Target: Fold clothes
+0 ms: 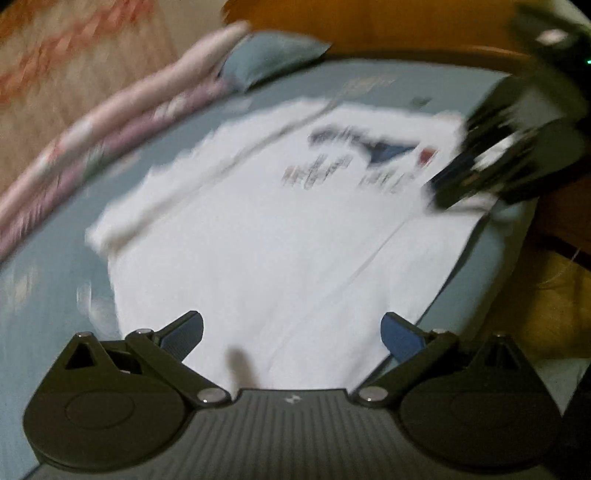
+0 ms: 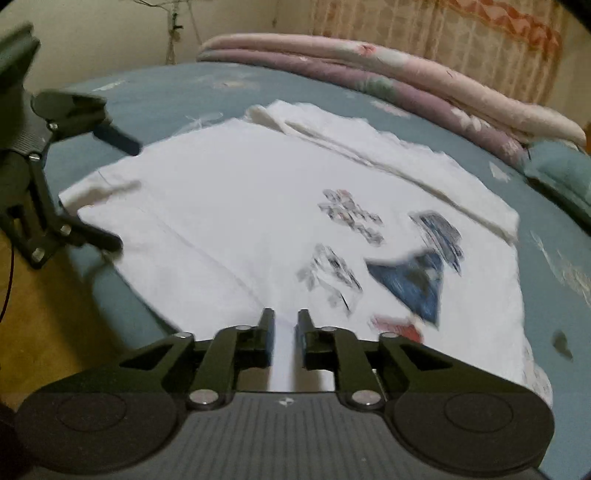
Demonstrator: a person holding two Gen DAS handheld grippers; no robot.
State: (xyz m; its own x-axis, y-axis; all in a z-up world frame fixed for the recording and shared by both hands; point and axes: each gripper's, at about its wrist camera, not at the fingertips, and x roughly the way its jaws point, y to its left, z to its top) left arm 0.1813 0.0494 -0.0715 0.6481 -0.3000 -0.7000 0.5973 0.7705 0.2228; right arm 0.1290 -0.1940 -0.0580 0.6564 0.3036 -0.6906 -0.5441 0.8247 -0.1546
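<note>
Spread left claw [image 1: 291, 332] and nearly closed right claw [image 2: 285, 325] hover over white shirt [image 2: 229, 206], print [image 2: 369, 251] unreadably blurred.

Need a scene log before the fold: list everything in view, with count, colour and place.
T-shirt: one, white with blue, grey and red print, spread flat on the bed.
Bed sheet: one, blue-grey, under the T-shirt.
Folded quilts: a stack, pink and purple, along the bed's far edge.
Pillow: one, blue-grey, at the end of the quilts.
Curtain: one, beige and orange, behind the quilts.
Left claw: black, blue pads, open over the T-shirt's edge.
Right claw: black, nearly closed, white fabric between its fingers.
</note>
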